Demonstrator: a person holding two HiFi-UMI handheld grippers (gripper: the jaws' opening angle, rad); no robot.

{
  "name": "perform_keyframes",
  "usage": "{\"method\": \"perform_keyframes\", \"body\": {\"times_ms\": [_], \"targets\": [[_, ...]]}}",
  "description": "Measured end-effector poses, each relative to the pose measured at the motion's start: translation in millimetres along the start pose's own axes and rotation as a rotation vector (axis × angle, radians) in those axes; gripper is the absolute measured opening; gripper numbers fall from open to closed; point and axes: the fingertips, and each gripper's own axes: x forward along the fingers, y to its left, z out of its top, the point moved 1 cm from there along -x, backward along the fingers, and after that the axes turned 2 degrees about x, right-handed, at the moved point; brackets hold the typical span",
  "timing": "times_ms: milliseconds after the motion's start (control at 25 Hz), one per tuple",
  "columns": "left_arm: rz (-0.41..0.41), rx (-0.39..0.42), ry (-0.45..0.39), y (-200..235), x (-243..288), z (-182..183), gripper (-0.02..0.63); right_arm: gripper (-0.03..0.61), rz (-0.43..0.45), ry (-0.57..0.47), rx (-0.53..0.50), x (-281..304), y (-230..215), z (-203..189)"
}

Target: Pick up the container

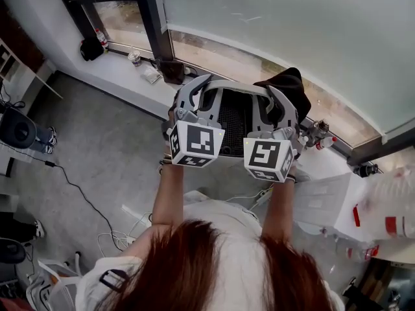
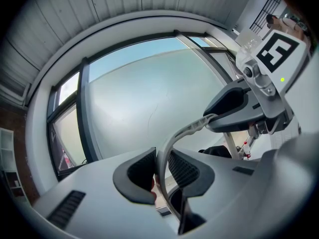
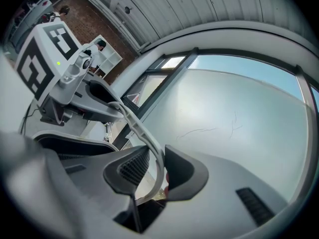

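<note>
**Both grippers on the container's rim, 1 at each end**

Our left gripper (image 2: pixel 159 169) is clenched on the container's pale rim (image 2: pixel 172 139). The thin band runs up between the 2 dark pads, which press it from either side. Our right gripper (image 3: pixel 157 167) grasps the same rim (image 3: pixel 142 131) in the same way, pads closed onto the band with no gap showing.

From each pair of jaws the rim arcs away sideways toward the other gripper. Its long axis therefore spans from the left gripper (image 1: pixel 193 94) to the right gripper (image 1: pixel 279 102), and neither hand is nearer than the other. The body of the container (image 1: pixel 235 118), dark and mesh-like inside, sits between the 2 grippers and just beyond their tips. It is raised in front of us, with the window (image 1: pixel 292 31) further out.

We judge the container already lifted. Any coming move turns on both grippers travelling together and level, since the rim bridges them and a skew would twist the thin band.
</note>
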Motion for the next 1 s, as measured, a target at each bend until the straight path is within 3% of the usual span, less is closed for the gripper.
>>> {"method": "perform_keyframes", "body": {"times_ms": [1000], "targets": [[0.092, -0.001, 0.018, -53.0, -54.5, 60.3, 0.084, 0.110, 0.087, -0.101, 0.040, -84.0, -35.4, -2.1]]}}
